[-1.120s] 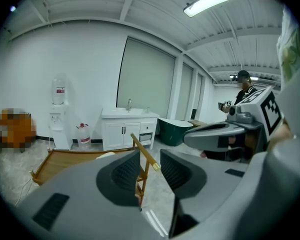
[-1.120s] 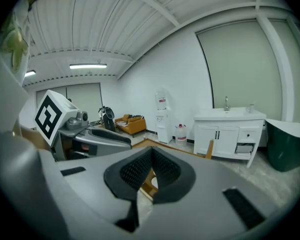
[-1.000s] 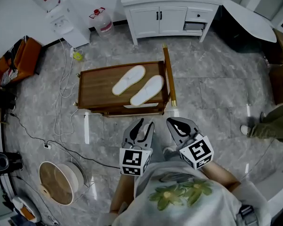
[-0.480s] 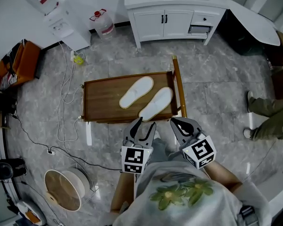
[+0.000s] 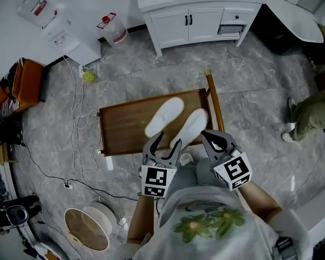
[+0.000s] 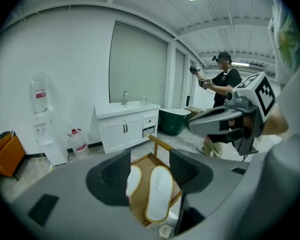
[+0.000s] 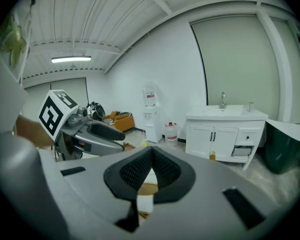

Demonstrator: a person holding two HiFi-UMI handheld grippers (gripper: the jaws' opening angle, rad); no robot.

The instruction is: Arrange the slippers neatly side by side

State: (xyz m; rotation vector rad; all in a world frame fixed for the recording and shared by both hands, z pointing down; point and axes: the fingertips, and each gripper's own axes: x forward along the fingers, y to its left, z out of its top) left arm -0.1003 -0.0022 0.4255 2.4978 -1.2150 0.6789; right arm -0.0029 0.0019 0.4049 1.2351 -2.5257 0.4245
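Two white slippers lie soles up on a low wooden table (image 5: 124,129), angled alike and side by side: the left slipper (image 5: 164,116) and the right slipper (image 5: 190,127). My left gripper (image 5: 166,144) hovers over the table's near edge, short of the slippers; its jaws are opening and hold nothing. In the left gripper view both slippers (image 6: 159,191) show between and beyond the left gripper's (image 6: 150,170) pads. My right gripper (image 5: 211,138) hangs beside the right slipper's heel. Its jaws are shut and empty, as the right gripper view shows for my right gripper (image 7: 151,165).
A white vanity cabinet (image 5: 197,15) stands behind the table. A water dispenser (image 5: 54,26), a jug (image 5: 112,30) and an orange bag (image 5: 19,85) are at the left. Cables (image 5: 76,118) trail over the floor, with a spool (image 5: 89,229) near me. Another person's leg (image 5: 309,115) is at right.
Both grippers have come closer to the table and the slippers. The left jaws stand wider apart than before. The right jaws stay shut.
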